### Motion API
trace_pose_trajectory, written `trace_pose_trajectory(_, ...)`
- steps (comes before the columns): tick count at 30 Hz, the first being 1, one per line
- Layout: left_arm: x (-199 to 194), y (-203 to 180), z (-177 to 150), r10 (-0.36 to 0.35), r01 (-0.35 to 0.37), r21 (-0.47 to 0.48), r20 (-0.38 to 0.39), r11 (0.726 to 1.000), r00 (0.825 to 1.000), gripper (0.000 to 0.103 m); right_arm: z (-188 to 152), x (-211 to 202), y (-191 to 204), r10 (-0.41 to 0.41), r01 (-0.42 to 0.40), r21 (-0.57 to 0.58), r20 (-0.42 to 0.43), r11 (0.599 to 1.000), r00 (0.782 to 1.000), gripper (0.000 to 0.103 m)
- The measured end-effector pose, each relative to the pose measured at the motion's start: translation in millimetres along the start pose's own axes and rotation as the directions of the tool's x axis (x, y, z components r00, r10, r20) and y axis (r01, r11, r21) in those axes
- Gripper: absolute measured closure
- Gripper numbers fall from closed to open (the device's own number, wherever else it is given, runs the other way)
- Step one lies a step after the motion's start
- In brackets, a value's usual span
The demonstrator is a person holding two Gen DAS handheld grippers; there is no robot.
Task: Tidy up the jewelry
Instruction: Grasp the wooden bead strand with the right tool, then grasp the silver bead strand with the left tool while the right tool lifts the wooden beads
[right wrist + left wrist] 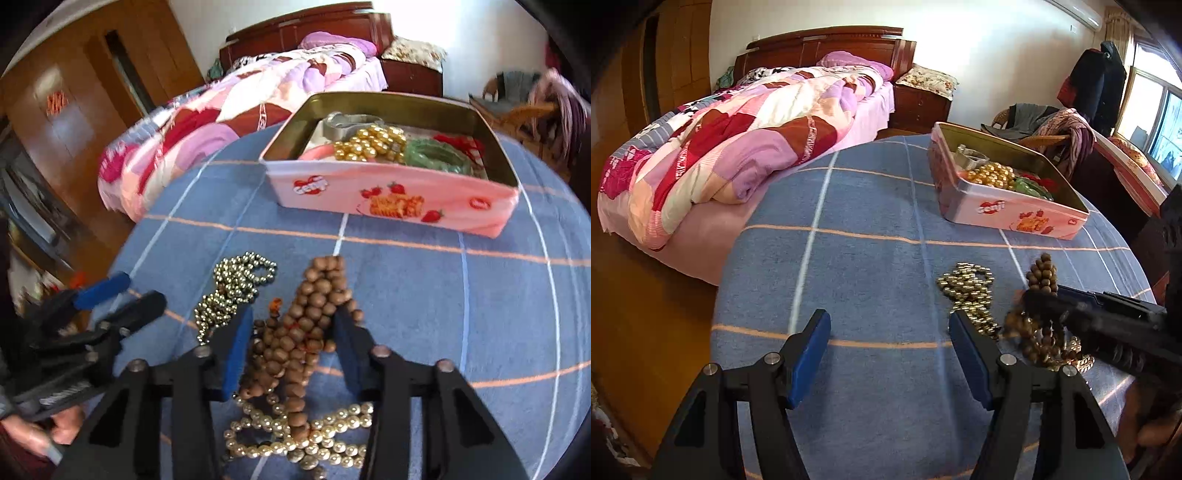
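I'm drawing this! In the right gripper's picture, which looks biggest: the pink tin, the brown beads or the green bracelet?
1. Pink tin, biggest.
2. Brown beads, though they lie nearest the camera, which flatters them.
3. Green bracelet, smallest, lying farther off inside the tin.

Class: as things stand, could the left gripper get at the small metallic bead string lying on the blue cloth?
Probably yes. The left gripper is open and empty, and the metallic bead string lies just ahead by its right finger. The right gripper, among the brown beads alongside, crowds that side.
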State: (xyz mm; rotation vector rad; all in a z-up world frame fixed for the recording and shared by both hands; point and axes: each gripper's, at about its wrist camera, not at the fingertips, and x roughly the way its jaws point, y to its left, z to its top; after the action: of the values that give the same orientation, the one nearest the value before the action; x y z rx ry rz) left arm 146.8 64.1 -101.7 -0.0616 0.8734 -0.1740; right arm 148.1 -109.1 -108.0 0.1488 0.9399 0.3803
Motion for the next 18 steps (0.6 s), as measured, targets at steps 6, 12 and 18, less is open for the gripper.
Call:
trace_pose_trajectory(6,10.0,-17.4,8.4,-0.04,0.041,0.025,-0.018,0.999,0.999,0.036,0.4,-18.8,-30.7,0.013,-0.019,0.109,0.058,0.994,0.998,0.08)
trace_pose_trajectory(12,32.8,-37.8,18.1,-0.052,0.057,0.054,-0.081,0.997,0.995,0.036,0.9,-52.6,-40.2,0.021,-0.045,0.156,0.154,0.987,0.988,0.08)
trace_pose_trajectory(18,36.4,-59.3,19.7,-0.001,0.013,0.167,-0.073,0.986,0.997,0.064,4.7,-81.9,-33.4,-0.029,-0.005,0.131,0.256,0.991,0.966,0.08)
